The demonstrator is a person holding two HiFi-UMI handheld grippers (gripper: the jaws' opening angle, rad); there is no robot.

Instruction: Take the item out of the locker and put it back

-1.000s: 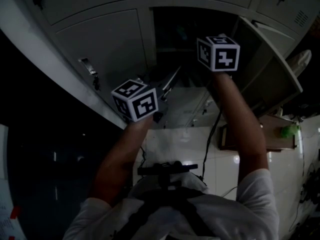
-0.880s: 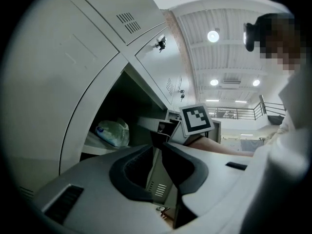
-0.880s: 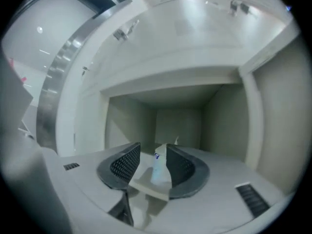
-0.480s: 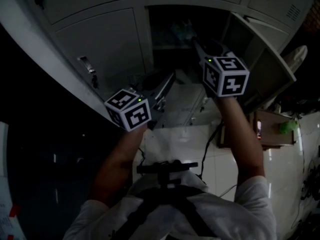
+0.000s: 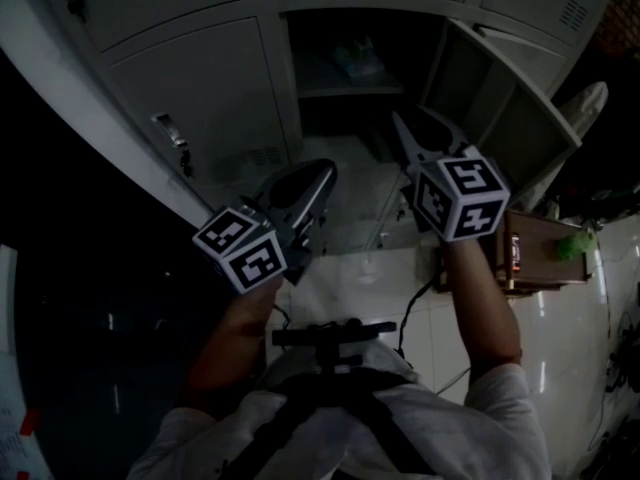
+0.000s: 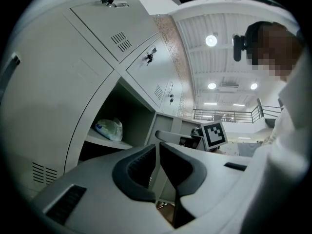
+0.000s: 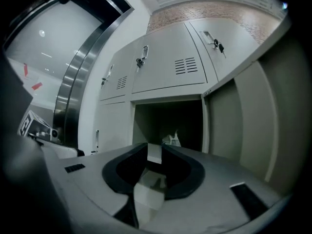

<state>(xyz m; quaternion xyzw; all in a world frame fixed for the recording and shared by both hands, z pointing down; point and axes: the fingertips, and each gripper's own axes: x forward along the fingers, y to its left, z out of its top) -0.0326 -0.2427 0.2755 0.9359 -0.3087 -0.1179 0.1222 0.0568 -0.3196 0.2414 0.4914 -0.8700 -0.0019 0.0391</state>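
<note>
Found left tongs (image 6: 157, 149) closed, empty; right tongs (image 7: 154, 150) just closing, narrow gap, empty. Noted bag (image 6: 108, 129) on far locker shelf (image 6: 105, 142).

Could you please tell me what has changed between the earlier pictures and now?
The right gripper has drawn back out of the open locker toward the person, its jaws just closing with nothing between them. The left gripper also pulled back. The bag stays on its shelf; the locker door stays open.
</note>
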